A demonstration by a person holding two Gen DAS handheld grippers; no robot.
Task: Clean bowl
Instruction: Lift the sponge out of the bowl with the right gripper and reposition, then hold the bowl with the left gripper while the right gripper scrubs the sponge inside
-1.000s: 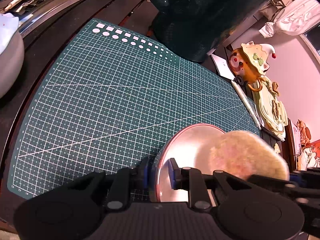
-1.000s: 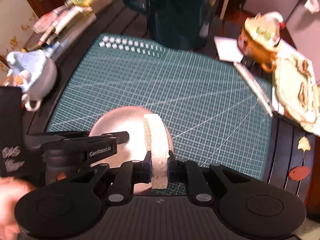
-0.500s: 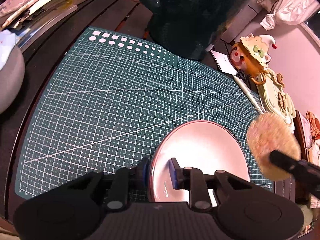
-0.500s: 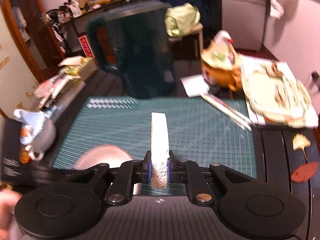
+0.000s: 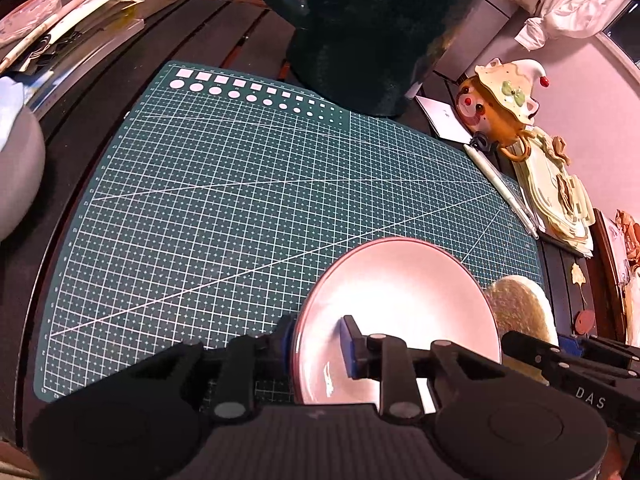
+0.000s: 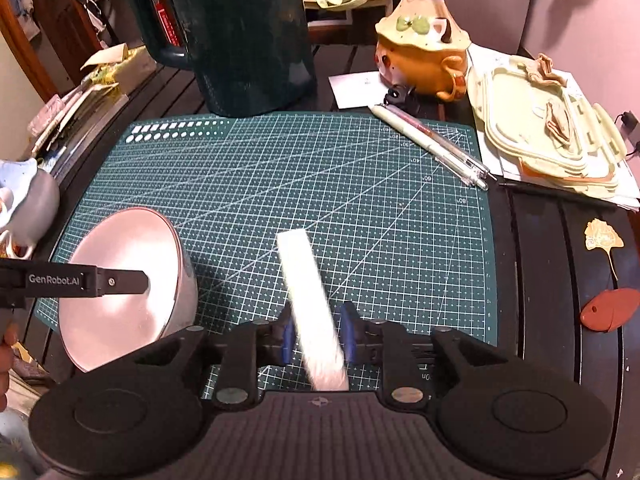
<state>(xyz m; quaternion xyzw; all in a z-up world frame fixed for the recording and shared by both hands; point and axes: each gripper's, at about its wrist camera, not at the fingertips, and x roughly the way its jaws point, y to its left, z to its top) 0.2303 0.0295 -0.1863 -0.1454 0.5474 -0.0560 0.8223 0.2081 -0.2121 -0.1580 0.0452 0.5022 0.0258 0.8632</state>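
Black tool point(image 6: 316, 338); blue pads point(image 6: 286, 338)

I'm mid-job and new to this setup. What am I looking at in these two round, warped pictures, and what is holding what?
There is no robot arm. A person holds one pair of tongs in each hand, and a wide-angle camera on each pair looks forward along its two fingers, which is why the pictures look warped.

The left camera shows the left tongs clamped on the rim of a pale bowl, one finger inside and one outside.

The right camera shows the right tongs with a white sponge slanted between the fingers. It is blurred, so I cannot tell whether it is gripped. The same bowl appears tilted at the left of that picture.

Everything sits over a green cutting mat. Around the mat are a dark jug, an orange teapot and some pens.
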